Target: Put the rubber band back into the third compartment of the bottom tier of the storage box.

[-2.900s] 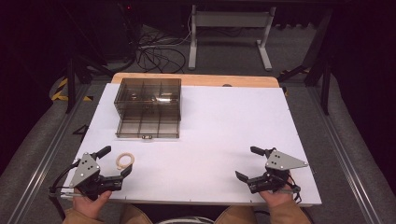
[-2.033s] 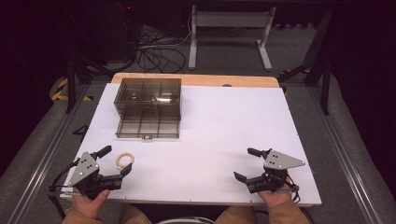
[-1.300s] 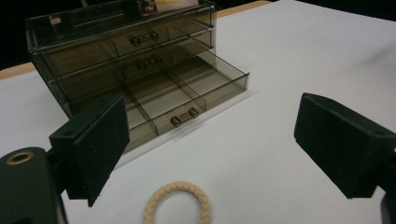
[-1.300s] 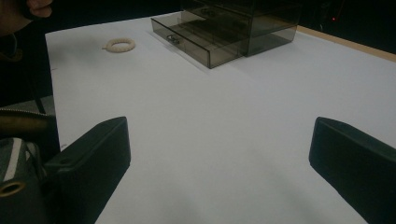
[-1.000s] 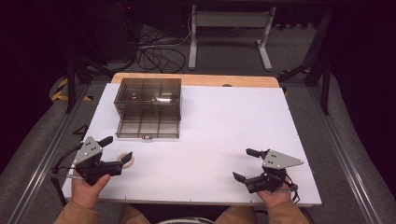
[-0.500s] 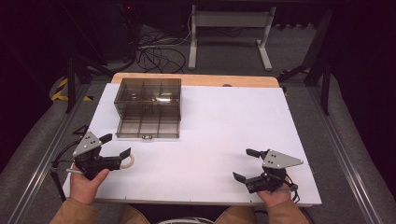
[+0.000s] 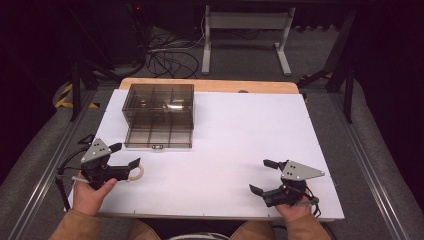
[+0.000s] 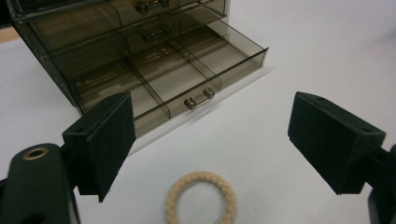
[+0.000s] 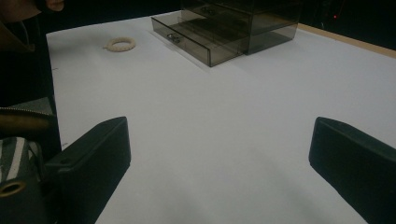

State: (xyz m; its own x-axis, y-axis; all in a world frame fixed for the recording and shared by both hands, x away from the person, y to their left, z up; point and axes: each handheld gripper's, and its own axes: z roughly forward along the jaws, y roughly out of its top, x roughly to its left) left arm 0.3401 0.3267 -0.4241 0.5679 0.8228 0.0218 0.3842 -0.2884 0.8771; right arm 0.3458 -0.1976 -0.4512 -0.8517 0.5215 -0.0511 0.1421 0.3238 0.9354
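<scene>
So there's a little braided beige ring [image 8: 201, 199] lying flat on the white table [image 7: 240, 135], near its front left corner, with the left gripper [image 7: 125, 156] right on top of it. In the left gripper view the jaws are spread wide with the ring sitting low between them, closer to the left one, not touching either, and its bottom edge is cut off by the frame. From the high view one jaw tip partly covers the ring, so it's hard to make out there. Just past the ring is a smoky see-through drawer box [image 7: 159, 113] with its bottom drawer [image 8: 187, 70] pulled out toward the ring; the dividers are visible, but I can't tell if anything's inside. A strip of bare table separates ring and drawer front. The right gripper [image 7: 261, 176] is well apart, near the front right of the table, jaws wide apart on nothing, with lots of bare white surface all round it. The left hand [image 7: 90, 195] sits right at the table's front edge.
</scene>
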